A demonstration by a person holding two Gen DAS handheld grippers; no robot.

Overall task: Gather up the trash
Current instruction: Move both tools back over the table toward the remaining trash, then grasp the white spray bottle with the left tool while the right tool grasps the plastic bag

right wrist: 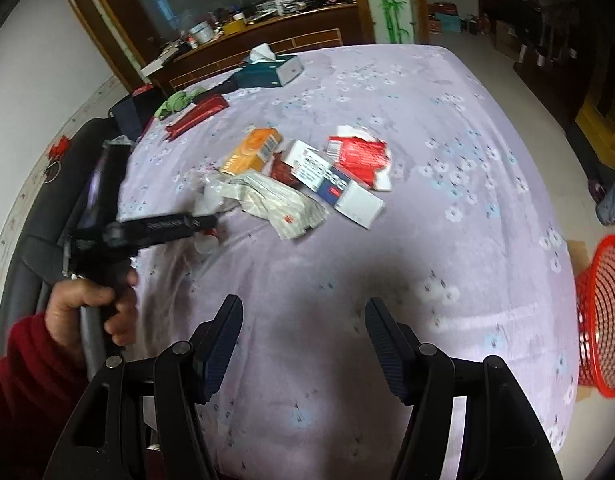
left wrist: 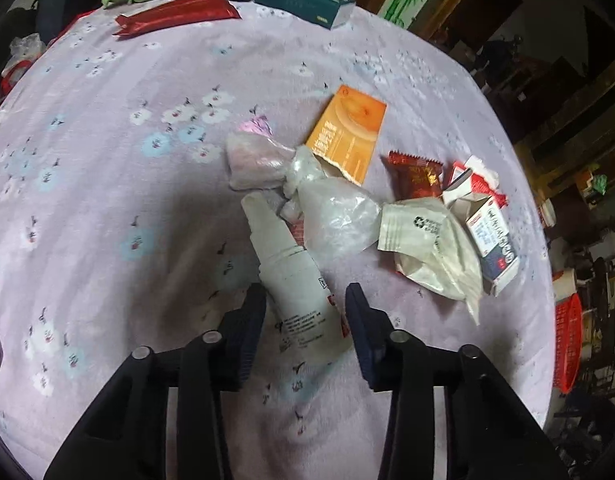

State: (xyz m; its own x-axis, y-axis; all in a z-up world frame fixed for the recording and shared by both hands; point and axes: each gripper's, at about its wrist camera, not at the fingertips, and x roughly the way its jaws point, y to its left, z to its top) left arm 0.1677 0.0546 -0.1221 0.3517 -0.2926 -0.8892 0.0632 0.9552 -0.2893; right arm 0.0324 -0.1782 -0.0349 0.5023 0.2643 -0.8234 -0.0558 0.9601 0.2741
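Red mesh basket (right wrist: 605, 320) stood on the floor at 3 o'clock of the bed (right wrist: 427, 240), contents not visible. Left gripper (left wrist: 305, 300) straddled one white bottle (left wrist: 295, 280), jaws wide, not closed. Right gripper (right wrist: 303, 312) hovered wide open, empty. Three cardboard boxes lay at 12 o'clock.
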